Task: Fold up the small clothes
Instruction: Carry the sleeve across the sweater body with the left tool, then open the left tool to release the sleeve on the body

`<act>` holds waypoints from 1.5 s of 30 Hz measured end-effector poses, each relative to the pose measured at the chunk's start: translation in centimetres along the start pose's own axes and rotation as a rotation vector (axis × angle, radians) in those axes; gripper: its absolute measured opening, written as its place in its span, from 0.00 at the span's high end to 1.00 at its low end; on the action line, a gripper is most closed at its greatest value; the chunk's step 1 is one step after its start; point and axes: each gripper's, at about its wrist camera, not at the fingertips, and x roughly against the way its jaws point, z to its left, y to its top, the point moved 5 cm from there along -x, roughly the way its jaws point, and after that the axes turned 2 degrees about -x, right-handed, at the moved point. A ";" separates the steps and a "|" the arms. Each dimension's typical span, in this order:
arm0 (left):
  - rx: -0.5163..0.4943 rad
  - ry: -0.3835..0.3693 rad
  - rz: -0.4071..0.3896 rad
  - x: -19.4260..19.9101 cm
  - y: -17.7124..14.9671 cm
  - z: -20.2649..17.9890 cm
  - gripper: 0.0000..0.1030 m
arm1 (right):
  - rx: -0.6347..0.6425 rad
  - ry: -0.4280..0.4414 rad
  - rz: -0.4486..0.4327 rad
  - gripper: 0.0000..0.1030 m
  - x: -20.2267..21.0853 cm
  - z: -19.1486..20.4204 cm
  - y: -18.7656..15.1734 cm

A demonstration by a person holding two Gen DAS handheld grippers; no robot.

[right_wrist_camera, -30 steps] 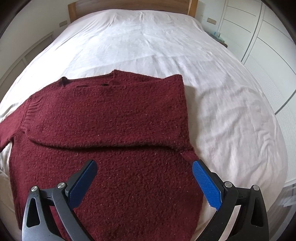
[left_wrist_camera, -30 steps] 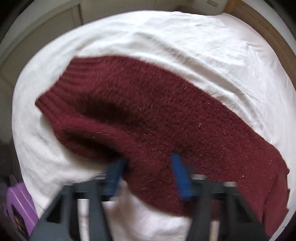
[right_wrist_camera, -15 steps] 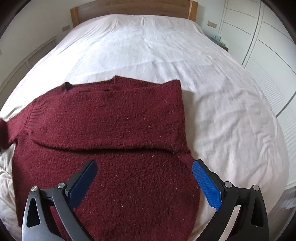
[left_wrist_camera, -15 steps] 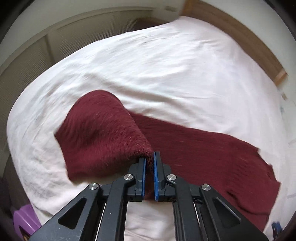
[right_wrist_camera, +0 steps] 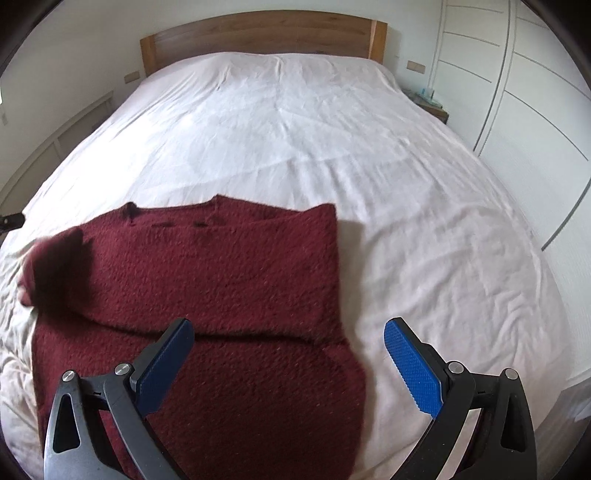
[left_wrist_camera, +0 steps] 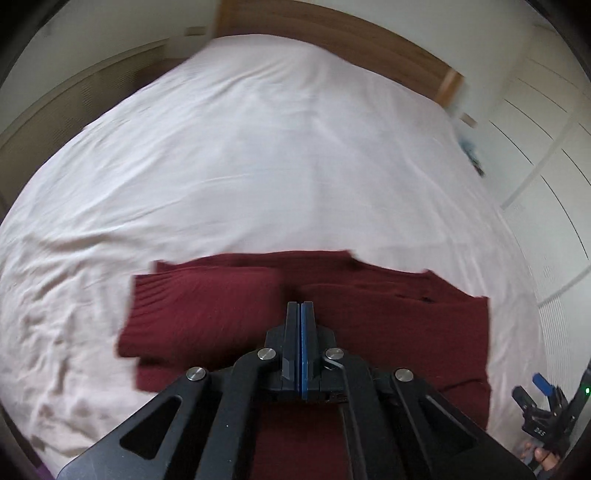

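A: Where's the dark red knitted sweater [right_wrist_camera: 229, 295]?

B: Flat on the white-sheeted bed [right_wrist_camera: 295, 129], at the end farthest from the light wooden headboard [right_wrist_camera: 258, 33], neckline towards it. One ribbed sleeve [left_wrist_camera: 199, 314] is folded across the body, so the garment is partly folded.

A: And the left gripper [left_wrist_camera: 300, 306]?

B: Above the sweater, its blue pads pressed together. That folded sleeve lies just beside the tips; whether any knit is pinched between them I can't tell.

A: The right gripper [right_wrist_camera: 288, 354]?

B: Spread wide with nothing between its blue pads [right_wrist_camera: 410, 369], hovering over the sweater's edge nearest the camera, farthest from the headboard.

A: Anything beyond the bed?

B: White panelled wardrobe doors [right_wrist_camera: 517, 92] alongside it, running from beside the headboard.
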 end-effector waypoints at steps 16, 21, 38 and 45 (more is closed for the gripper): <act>-0.109 0.090 0.149 -6.6 -4.4 -0.6 1.00 | -0.009 0.032 0.069 0.00 -2.2 0.1 -2.2; -0.049 0.152 0.184 -6.6 -4.7 3.9 1.00 | -0.011 0.030 0.079 0.00 -2.6 0.2 -2.4; 0.136 0.179 0.300 -6.9 -5.5 14.8 0.17 | 0.005 0.019 0.117 0.00 -3.8 0.3 -3.5; 0.234 0.125 0.358 -8.8 -6.6 16.1 0.19 | 0.008 0.015 0.134 0.00 -4.4 0.4 -3.7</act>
